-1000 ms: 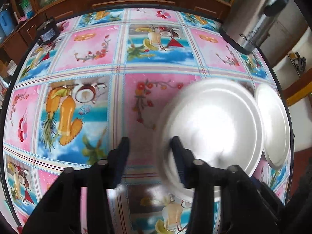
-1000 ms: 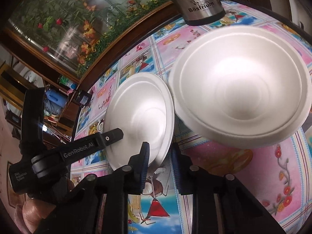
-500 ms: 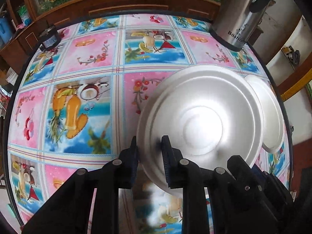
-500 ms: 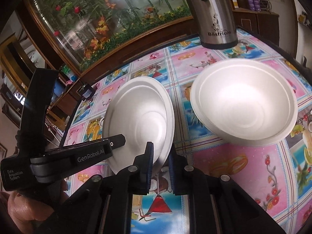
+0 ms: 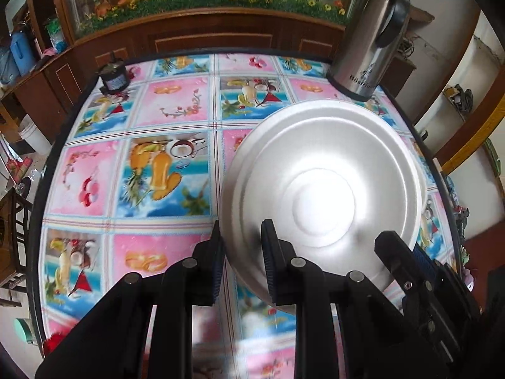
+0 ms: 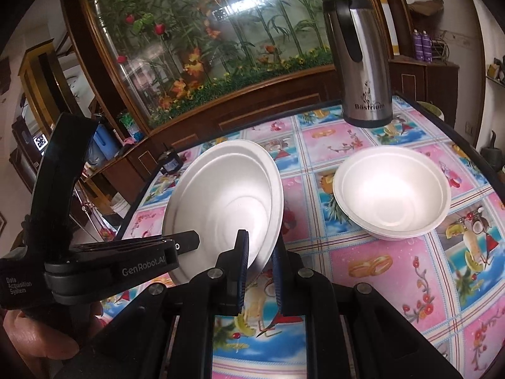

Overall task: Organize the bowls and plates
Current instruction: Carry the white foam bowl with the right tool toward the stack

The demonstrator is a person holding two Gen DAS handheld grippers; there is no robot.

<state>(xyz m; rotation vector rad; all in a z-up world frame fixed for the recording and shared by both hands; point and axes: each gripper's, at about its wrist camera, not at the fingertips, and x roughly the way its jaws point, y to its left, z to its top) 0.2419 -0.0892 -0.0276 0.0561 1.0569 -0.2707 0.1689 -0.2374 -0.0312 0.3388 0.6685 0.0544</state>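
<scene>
- Left gripper (image 5: 241,246) pinches the near rim of a white round foam plate (image 5: 322,189), lifted above the tabletop's right side.
- Right gripper (image 6: 258,255) is clamped on that plate's rim too.
- White foam bowl (image 6: 391,195) sits toward the tabletop's far right corner.

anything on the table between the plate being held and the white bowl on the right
Nothing visible does. Between the tilted white foam plate and the white foam bowl lies only bare patterned tablecloth; the steel flask stands further back.

I see most of the tabletop (image 5: 164,120) bare across the left and middle of the left view. Standing in my way are the steel flask (image 6: 359,63) at upper right, a bowl (image 6: 391,192) below it, and a small black box (image 5: 114,77) at upper left.
</scene>
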